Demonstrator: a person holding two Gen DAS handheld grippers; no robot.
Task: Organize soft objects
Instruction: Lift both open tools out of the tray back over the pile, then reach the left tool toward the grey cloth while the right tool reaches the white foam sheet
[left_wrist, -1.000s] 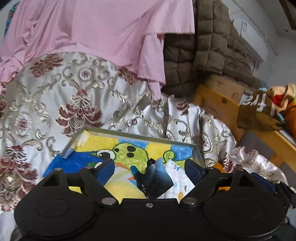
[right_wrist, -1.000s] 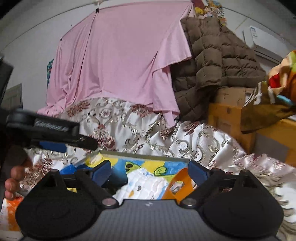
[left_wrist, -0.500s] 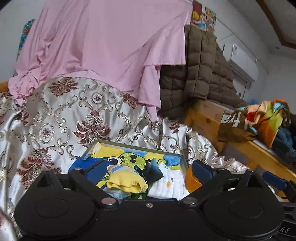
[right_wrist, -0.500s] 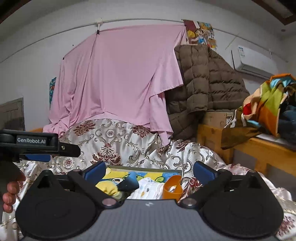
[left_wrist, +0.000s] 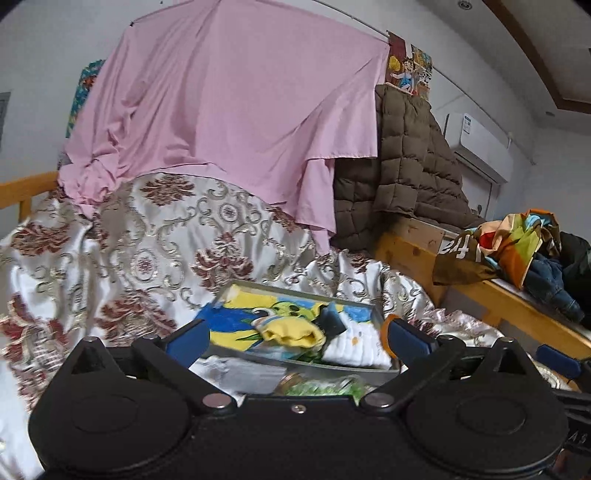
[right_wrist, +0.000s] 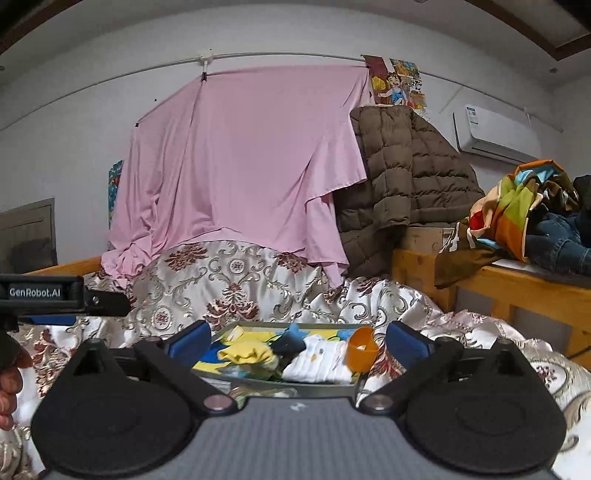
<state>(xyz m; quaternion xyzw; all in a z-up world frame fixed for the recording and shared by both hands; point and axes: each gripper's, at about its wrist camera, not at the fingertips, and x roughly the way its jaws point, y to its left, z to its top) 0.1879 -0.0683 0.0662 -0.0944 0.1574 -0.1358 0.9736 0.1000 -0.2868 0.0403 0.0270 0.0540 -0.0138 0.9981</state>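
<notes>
Bedcover: white satin bedspread with red and gold floral scrolls (left_wrist: 155, 258), covering the whole bed under the tray
Backdrop: pink sheet hung from a wall rail (right_wrist: 243, 166), with a brown quilted puffer jacket (right_wrist: 402, 177) draped beside it on the right
Tray: shallow grey-rimmed tray with a blue, yellow and green cartoon print (right_wrist: 314, 387), lying on the bedspread ahead of both grippers
Soft objects: yellow rolled sock (left_wrist: 291, 332), white folded cloth with small printed figures (left_wrist: 354, 350) and dark navy folded sock (right_wrist: 290, 341), all inside the tray (packed close, touching)
Cup: small orange plastic cup (right_wrist: 362, 352), tilted at the tray's right edge
Left gripper (left_wrist: 295, 338): blue-padded fingers spread wide, holding nothing
Right gripper (right_wrist: 297, 338): fingers likewise apart, nothing between them
</notes>
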